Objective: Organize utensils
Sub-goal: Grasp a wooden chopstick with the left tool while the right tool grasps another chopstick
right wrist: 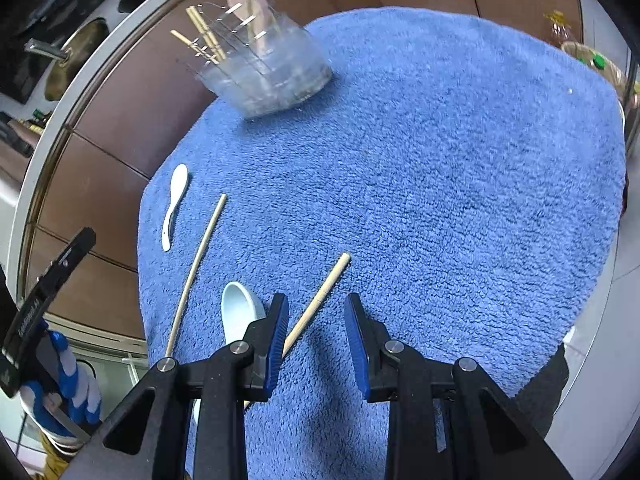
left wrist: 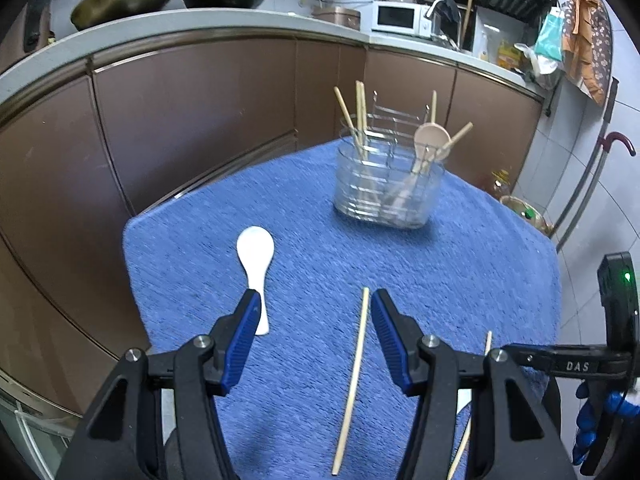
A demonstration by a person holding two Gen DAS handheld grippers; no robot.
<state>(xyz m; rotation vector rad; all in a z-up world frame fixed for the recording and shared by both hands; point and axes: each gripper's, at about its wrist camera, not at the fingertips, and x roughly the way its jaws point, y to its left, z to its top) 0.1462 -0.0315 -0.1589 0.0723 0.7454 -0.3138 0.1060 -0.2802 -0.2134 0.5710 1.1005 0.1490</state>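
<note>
While the left gripper (left wrist: 312, 300) hangs over the blue towel (left wrist: 460, 248) with its jaws wide apart and nothing between the pads, a bare chopstick (left wrist: 354, 380) lies just inside its right finger and a white ceramic spoon (left wrist: 256, 268) sits at ten o'clock by its left finger. The right gripper (right wrist: 316, 312) stands partly open and empty over a second chopstick (right wrist: 320, 300), a pale soup spoon (right wrist: 240, 308) at its nine o'clock. Up at twelve o'clock stands the clear utensil holder (left wrist: 388, 188), chopsticks and a wooden spoon (left wrist: 430, 140) upright inside.
</note>
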